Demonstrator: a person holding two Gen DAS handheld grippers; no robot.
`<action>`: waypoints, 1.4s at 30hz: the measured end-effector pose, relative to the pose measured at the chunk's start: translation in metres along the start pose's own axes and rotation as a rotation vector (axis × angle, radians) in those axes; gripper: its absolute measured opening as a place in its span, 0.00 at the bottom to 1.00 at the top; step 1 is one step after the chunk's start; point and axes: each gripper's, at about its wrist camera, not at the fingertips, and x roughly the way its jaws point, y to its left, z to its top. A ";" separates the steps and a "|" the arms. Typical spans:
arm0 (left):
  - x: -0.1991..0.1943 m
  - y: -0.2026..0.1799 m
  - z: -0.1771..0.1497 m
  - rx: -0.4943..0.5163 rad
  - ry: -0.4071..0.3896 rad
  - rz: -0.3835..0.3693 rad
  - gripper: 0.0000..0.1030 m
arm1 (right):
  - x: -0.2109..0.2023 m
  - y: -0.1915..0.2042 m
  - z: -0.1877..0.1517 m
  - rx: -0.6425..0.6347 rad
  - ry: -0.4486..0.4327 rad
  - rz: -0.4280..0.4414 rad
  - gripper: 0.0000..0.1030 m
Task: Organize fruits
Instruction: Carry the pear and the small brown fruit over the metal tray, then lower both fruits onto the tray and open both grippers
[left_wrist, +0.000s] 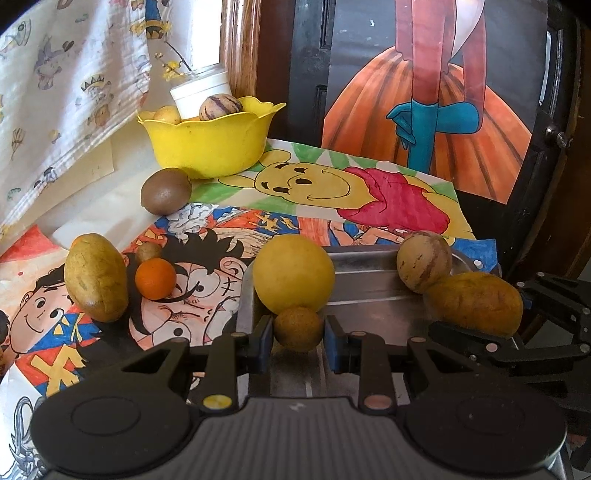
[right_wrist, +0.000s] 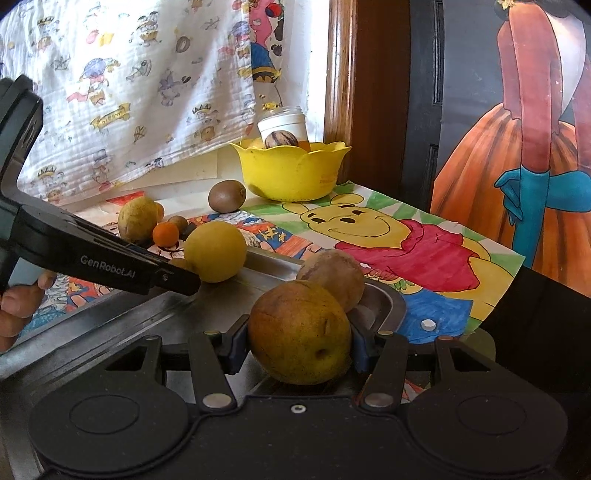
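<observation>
My left gripper (left_wrist: 297, 332) is shut on a small brown round fruit (left_wrist: 297, 326) over the near end of a metal tray (left_wrist: 369, 291). A large yellow round fruit (left_wrist: 293, 275) sits on the tray right behind it. My right gripper (right_wrist: 299, 343) is shut on a yellow-brown oval fruit (right_wrist: 299, 330) over the tray's right side (right_wrist: 384, 299). A striped tan fruit (right_wrist: 334, 277) lies just behind that one. The left wrist view shows the oval fruit (left_wrist: 474, 302) at the right, beside the striped fruit (left_wrist: 424, 260).
A yellow bowl (left_wrist: 210, 144) holding fruit and a white jar stands at the back. On the coloured drawings to the left lie a kiwi (left_wrist: 166, 190), a yellow-brown fruit (left_wrist: 96, 277), an orange (left_wrist: 155, 278) and a small brown fruit (left_wrist: 147, 252). A patterned cloth hangs behind.
</observation>
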 end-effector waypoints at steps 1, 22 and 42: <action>0.000 0.000 0.000 0.000 0.000 0.001 0.31 | 0.001 0.001 0.000 0.000 0.001 0.001 0.54; 0.000 0.000 -0.002 -0.006 0.026 -0.004 0.35 | -0.003 0.001 -0.003 0.021 -0.018 0.008 0.55; -0.046 0.006 -0.014 -0.068 -0.039 0.046 0.80 | -0.044 0.011 -0.005 0.082 -0.056 -0.012 0.75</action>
